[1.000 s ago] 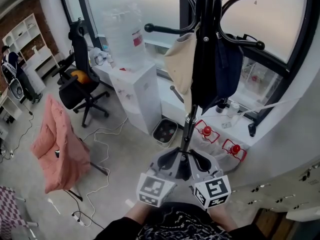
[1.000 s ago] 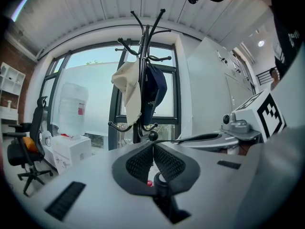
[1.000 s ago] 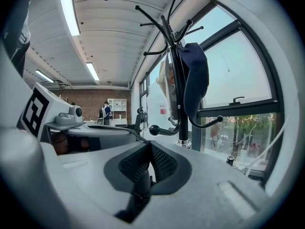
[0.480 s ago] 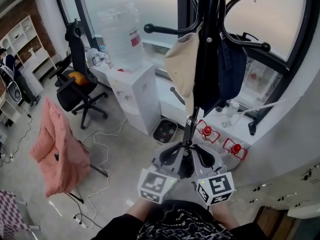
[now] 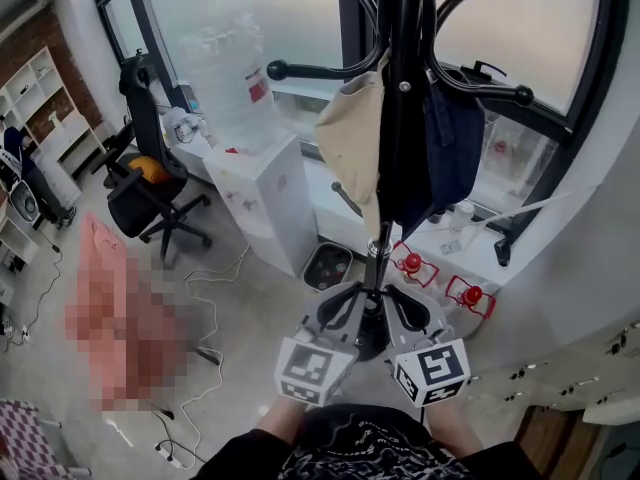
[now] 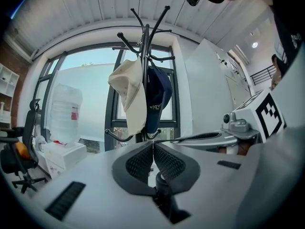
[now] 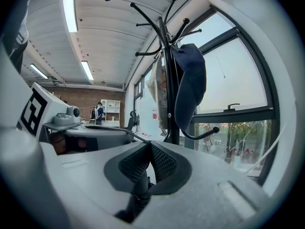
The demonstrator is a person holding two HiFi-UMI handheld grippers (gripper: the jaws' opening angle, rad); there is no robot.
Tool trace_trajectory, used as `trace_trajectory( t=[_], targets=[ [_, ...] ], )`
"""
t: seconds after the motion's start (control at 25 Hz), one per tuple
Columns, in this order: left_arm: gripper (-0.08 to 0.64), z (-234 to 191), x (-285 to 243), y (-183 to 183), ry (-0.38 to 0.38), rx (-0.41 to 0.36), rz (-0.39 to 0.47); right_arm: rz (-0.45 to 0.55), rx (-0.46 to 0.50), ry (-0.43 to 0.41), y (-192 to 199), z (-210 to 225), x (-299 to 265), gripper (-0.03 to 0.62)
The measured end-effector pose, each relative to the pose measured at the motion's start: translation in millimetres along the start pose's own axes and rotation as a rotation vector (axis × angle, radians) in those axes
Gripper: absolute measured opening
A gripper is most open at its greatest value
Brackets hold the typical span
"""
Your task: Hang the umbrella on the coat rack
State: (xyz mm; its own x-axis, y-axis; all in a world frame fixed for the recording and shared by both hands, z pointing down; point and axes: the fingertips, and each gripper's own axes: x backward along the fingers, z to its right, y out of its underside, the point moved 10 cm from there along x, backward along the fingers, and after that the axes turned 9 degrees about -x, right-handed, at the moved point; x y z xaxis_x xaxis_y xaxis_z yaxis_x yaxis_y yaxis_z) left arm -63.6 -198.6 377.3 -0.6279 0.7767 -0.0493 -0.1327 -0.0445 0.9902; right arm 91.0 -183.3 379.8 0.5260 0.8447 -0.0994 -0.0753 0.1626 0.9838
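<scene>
The black coat rack [image 5: 400, 118] stands right ahead, with a beige hat [image 5: 355, 133] and a navy cap [image 5: 455, 138] on its hooks. My left gripper [image 5: 350, 303] and right gripper [image 5: 395, 303] sit tip to tip at the foot of its pole, both level. Each is shut on the black umbrella. In the left gripper view its dark stem [image 6: 160, 190] drops below the closed pads of the left gripper [image 6: 153, 144]. The right gripper view shows the same stem [image 7: 139, 190] under the right gripper [image 7: 149, 144]. A thin strap runs between the two tips. The rest of the umbrella is hidden beneath the grippers.
A white water dispenser [image 5: 265, 198] carrying a big bottle [image 5: 225, 78] stands left of the rack. Farther left is a black office chair [image 5: 150, 183]. Cables [image 5: 210, 298] trail over the floor. Red-capped jugs [image 5: 440, 283] lie by the window. A low rack hook [image 7: 207, 135] sticks out to the right.
Both grippers have moved a little closer to the rack together, still shut. The rack has slid slightly left in the head view.
</scene>
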Motion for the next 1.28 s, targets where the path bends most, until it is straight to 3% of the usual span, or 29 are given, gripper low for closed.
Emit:
trace_trajectory(
  t=[1.28],
  targets=[
    [0.012,-20.5,-32.6,8.8,0.060,0.034,-0.023,-0.020,-0.017,0.074,0.4,16.9,-24.4,0.005]
  ],
)
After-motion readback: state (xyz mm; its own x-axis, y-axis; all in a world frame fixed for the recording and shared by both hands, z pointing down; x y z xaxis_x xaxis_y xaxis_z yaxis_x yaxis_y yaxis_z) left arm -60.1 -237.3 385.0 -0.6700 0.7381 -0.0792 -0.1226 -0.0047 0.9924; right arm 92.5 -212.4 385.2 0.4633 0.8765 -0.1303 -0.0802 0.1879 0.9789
